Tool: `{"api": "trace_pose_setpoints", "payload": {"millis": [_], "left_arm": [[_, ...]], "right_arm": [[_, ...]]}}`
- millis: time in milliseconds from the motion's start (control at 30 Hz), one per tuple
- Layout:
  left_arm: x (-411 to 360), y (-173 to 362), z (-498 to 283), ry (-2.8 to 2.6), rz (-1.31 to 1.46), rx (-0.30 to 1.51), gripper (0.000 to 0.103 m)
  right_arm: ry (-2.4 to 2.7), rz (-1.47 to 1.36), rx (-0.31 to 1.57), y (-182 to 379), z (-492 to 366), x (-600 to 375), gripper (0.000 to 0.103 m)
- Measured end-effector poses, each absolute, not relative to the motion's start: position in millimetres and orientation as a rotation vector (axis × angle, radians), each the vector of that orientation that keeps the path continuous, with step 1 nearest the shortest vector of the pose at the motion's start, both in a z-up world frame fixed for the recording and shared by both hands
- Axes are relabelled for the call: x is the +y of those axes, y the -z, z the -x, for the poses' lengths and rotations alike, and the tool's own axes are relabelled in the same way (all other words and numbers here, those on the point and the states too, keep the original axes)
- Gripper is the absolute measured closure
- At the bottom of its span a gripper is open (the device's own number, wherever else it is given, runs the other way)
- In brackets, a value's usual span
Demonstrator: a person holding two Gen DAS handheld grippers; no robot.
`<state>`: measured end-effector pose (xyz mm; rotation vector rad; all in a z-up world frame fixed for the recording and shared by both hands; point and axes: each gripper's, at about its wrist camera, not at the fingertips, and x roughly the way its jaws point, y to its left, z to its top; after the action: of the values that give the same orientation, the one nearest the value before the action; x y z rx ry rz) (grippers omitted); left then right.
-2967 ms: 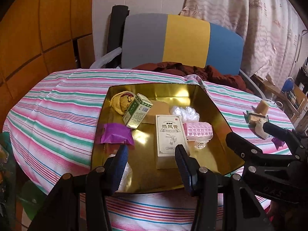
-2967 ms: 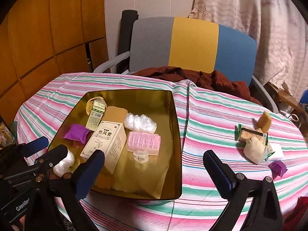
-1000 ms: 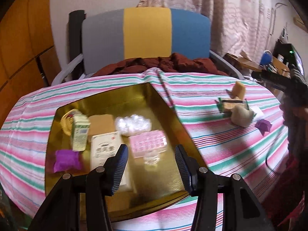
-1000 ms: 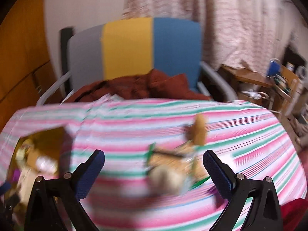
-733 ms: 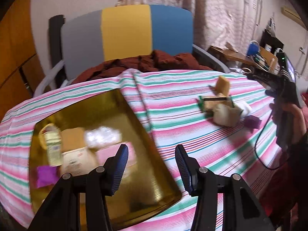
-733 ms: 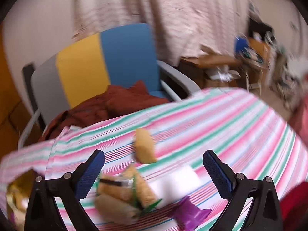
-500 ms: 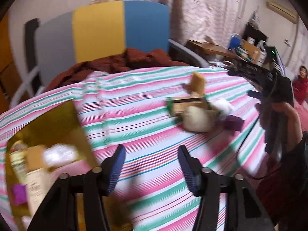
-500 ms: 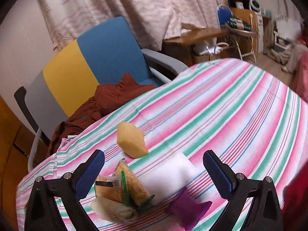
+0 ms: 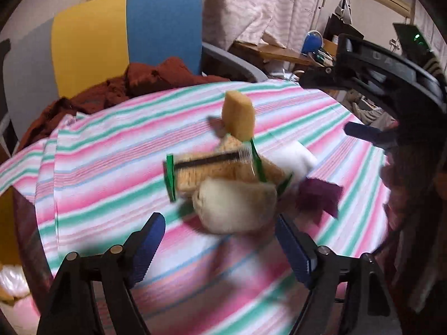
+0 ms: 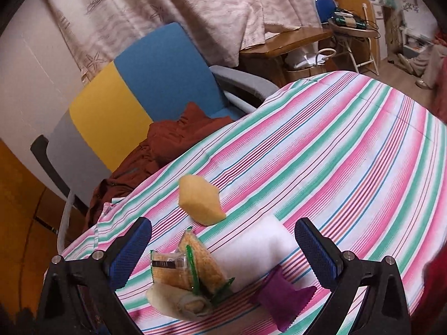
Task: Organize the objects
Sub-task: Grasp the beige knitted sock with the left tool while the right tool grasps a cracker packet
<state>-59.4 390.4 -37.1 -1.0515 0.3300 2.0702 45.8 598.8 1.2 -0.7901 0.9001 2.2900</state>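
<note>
A small pile lies on the striped tablecloth [image 9: 106,167]: a yellow sponge [image 9: 239,114], cracker packets with green edges [image 9: 215,167], a cream wrapped bun [image 9: 237,206], a white block [image 9: 293,157] and a purple packet [image 9: 318,195]. My left gripper [image 9: 223,245] hangs just short of the bun, its jaws opening wide with nothing between them. My right gripper [image 10: 223,248] stands open over the same pile, the cracker packets [image 10: 181,270], white block [image 10: 251,248] and purple packet [image 10: 282,296] between its fingers, the sponge [image 10: 199,199] beyond them. It also shows at the right edge of the left wrist view [image 9: 368,97].
The gold tray's corner [image 9: 7,223] with a clear wrapped item shows at the far left. A grey, yellow and blue chair [image 10: 134,95] holding a rust-brown garment [image 10: 167,136] stands behind the table. Desks and clutter fill the room at back right.
My left gripper swung right from the gold tray to the pile and its jaws widened. My right gripper also swung right, rolled, and settled over the pile.
</note>
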Motion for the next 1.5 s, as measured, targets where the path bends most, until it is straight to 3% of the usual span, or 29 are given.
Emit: {"api": "trace_pose_setpoints", "payload": {"millis": [333, 400, 433, 967, 1067, 1333, 1433, 1500], "left_arm": [[421.6, 60.6, 68.1, -2.048, 1.039, 0.383, 0.004], [425.2, 67.7, 71.6, -2.032, 1.052, 0.373, 0.011], [424.7, 70.3, 72.7, -2.028, 1.058, 0.36, 0.03], [318.5, 32.8, 27.5, -2.03, 1.082, 0.249, 0.031], [297.8, 20.8, 20.7, -2.049, 1.055, 0.238, 0.031], [244.2, 8.7, 17.6, -2.082, 1.082, 0.119, 0.031], [230.5, 7.1, 16.3, -2.102, 1.087, 0.097, 0.031], [221.7, 6.0, 16.5, -2.119, 1.087, 0.088, 0.031]], "right_arm": [[-2.301, 0.816, 0.874, -1.5, -43.6, 595.3, 0.0], [-2.298, 0.826, 0.863, -0.8, -42.2, 594.6, 0.0], [-2.299, 0.83, 0.862, -0.6, -41.6, 594.2, 0.0], [-2.447, 1.01, 0.678, 5.8, -12.1, 561.0, 0.0], [-2.528, 1.131, 0.535, 6.4, 6.7, 539.7, 0.0], [-2.542, 1.595, -0.471, 35.8, 72.6, 455.4, 0.001], [-2.433, 1.699, -0.695, 61.1, 88.5, 443.6, 0.018], [-2.347, 1.768, -0.726, 78.3, 96.3, 445.3, 0.038]]}}
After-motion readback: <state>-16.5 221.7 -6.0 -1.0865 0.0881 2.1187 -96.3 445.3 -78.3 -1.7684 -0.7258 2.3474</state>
